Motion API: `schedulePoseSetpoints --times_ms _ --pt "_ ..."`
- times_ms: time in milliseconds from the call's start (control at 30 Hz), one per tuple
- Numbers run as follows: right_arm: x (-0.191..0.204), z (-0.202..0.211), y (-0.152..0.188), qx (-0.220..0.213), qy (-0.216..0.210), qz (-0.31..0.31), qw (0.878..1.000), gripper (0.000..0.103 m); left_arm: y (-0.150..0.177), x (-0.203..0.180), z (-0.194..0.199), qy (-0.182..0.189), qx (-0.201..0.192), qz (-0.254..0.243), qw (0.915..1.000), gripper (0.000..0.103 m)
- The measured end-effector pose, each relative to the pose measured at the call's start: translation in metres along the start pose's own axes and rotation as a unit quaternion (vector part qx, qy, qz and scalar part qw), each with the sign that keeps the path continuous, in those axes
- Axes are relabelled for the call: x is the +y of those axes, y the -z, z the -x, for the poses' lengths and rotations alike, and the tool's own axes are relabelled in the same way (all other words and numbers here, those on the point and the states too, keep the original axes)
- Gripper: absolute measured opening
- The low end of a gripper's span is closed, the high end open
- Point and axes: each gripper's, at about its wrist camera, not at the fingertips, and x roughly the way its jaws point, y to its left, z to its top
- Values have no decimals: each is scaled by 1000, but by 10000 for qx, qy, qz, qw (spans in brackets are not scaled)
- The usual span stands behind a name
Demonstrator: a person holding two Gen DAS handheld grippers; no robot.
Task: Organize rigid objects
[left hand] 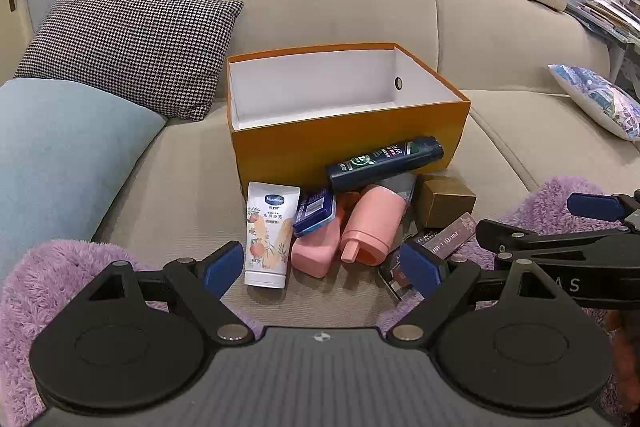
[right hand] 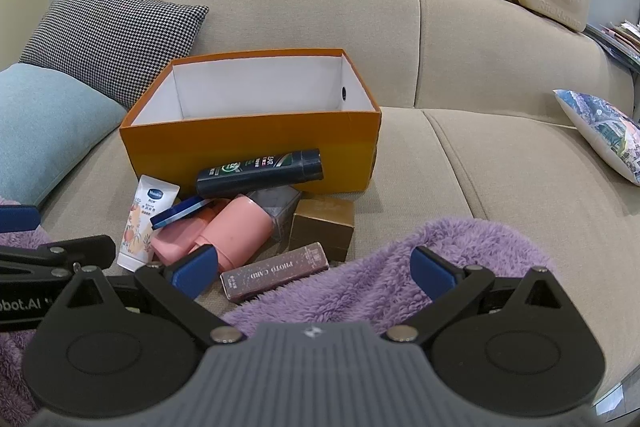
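Nothing was packed: the orange box (left hand: 352, 143) sat empty, toiletries (left hand: 360, 219) piled against its front, and both grippers (left hand: 322, 267) (right hand: 314, 271) gaped open, holding nothing.

My left gripper (left hand: 324, 267) is spread wide, its blue pads (left hand: 222, 269) well apart and pinching nothing. My right gripper (right hand: 314, 269) is spread just as wide, blue pads (right hand: 434, 273) apart, nothing between them. The two sit side by side at about the same level, both pointing forward, the right one just beside my left's right finger.
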Motion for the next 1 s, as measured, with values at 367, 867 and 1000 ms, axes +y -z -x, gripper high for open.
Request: schedulePoseSetpoints --times_ms 367,867,1000 --pt "6 -11 6 -21 -121 141 9998 96 1 5 -15 338 265 149 9990 79" --pt "28 -57 -3 557 -848 419 9940 55 -3 26 -62 818 856 603 9911 38" --pt "32 -74 -13 613 -865 436 9934 55 -12 39 -74 704 870 782 9906 38"
